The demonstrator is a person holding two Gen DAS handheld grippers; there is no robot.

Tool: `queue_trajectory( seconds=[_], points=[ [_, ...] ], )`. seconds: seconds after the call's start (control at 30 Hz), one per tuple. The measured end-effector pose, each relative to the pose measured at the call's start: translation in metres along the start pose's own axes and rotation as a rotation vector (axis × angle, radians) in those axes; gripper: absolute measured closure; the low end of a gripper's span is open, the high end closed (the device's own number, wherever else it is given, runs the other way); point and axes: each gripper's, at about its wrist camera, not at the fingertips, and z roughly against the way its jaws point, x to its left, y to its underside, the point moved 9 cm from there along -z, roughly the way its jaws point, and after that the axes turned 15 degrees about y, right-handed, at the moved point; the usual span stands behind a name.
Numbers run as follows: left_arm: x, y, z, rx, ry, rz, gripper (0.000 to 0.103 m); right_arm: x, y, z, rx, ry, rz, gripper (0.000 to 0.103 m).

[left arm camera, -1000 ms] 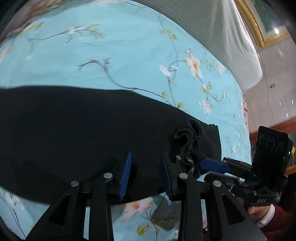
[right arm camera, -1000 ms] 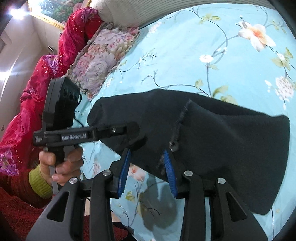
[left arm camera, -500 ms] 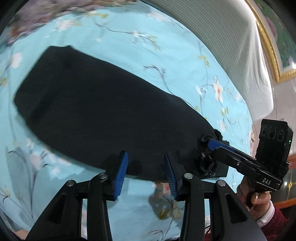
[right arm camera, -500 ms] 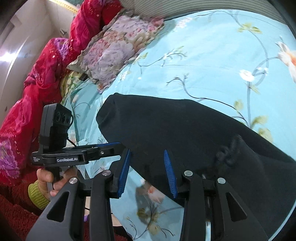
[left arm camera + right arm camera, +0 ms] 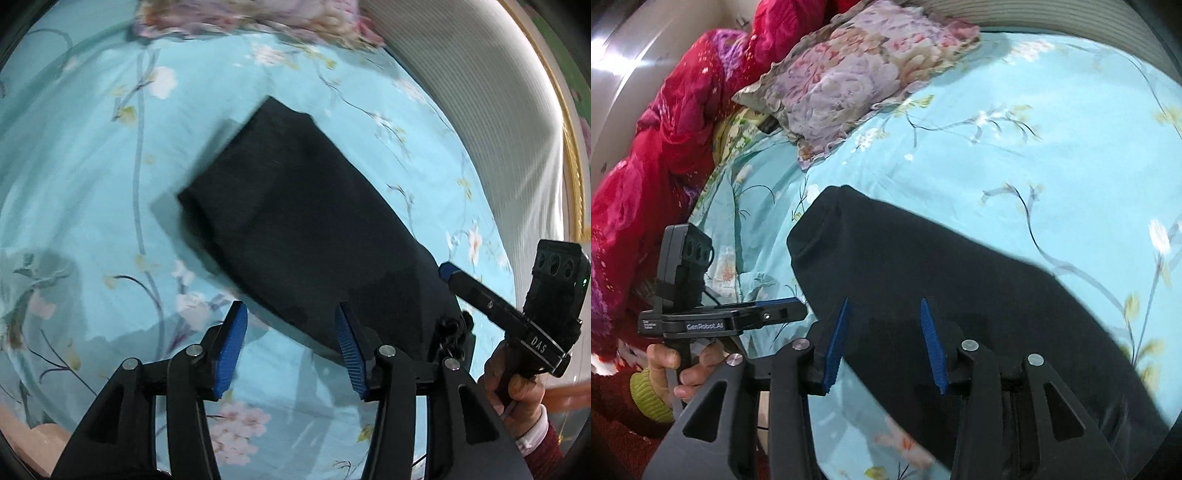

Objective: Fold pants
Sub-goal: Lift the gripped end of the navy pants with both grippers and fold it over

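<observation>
The black pants (image 5: 295, 229) lie folded lengthwise in a long strip on the light blue flowered bed sheet (image 5: 92, 147); they also fill the lower right of the right wrist view (image 5: 942, 280). My left gripper (image 5: 291, 347) is open and empty above the near edge of the pants, close to the bunched waistband (image 5: 450, 328). My right gripper (image 5: 884, 343) is open and empty over the near part of the pants. Each gripper shows in the other's view: the right one (image 5: 458, 278), the left one (image 5: 783, 312).
A flowered pillow (image 5: 857, 74) and a red quilt (image 5: 665, 147) lie at the head of the bed. A striped white cover (image 5: 498, 110) lies along the far side. The bed's near edge (image 5: 40, 446) is at the lower left.
Both grippers have pulled back and up from the pants, so the whole folded strip now shows. The waistband end that was bunched up by the right gripper now lies down.
</observation>
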Motion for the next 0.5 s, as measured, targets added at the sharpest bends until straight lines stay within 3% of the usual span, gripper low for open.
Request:
queue_trajectory(
  seconds=[0.5],
  points=[
    [0.036, -0.025, -0.008, -0.020, -0.012, 0.108, 0.049, 0.033, -0.065, -0.063, 0.080, 0.007, 0.215, 0.055]
  ],
)
